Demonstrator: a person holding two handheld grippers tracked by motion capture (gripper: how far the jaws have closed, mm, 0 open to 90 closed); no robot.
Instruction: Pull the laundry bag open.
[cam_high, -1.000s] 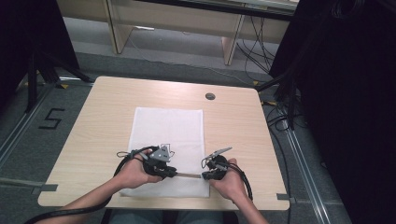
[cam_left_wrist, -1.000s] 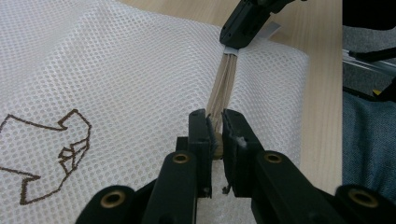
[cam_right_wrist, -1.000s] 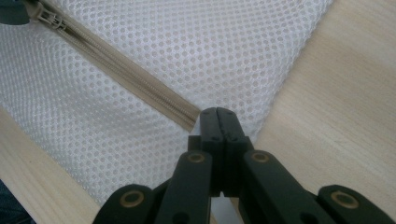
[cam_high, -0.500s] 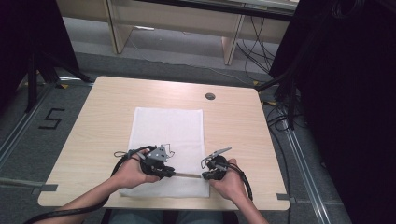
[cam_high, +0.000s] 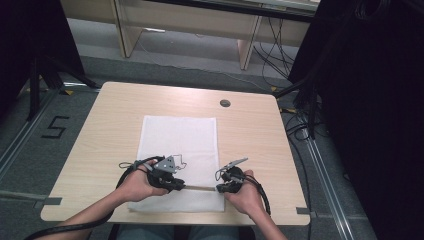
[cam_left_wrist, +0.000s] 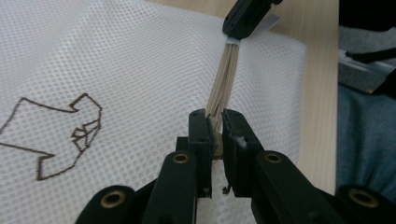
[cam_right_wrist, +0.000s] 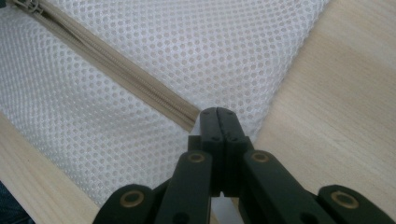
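Two grippers worked one zipper (cam_right_wrist: 116, 63) near the front edge of a white mesh bag (cam_high: 180, 145). Left gripper (cam_left_wrist: 215, 128) clamped on the beige zipper, most likely at its slider end; jaws pinched tight around it. Right gripper (cam_right_wrist: 218, 122) pressed fully together at the zipper's other end, at the bag's right corner, apparently nipping a bit of fabric there, though the pinched part stayed hidden.

Judged best to keep the right grip firm as an anchor, hold the zipper line taut and straight, and draw the left grip evenly along it, low over the bag, without twisting or lifting the mesh.

Lay flat on the wooden desk (cam_high: 250, 125), rectangular, fine honeycomb netting, see-through, soft and easily bunched. Carried a brown outline drawing (cam_left_wrist: 60, 135) beside the zipper.
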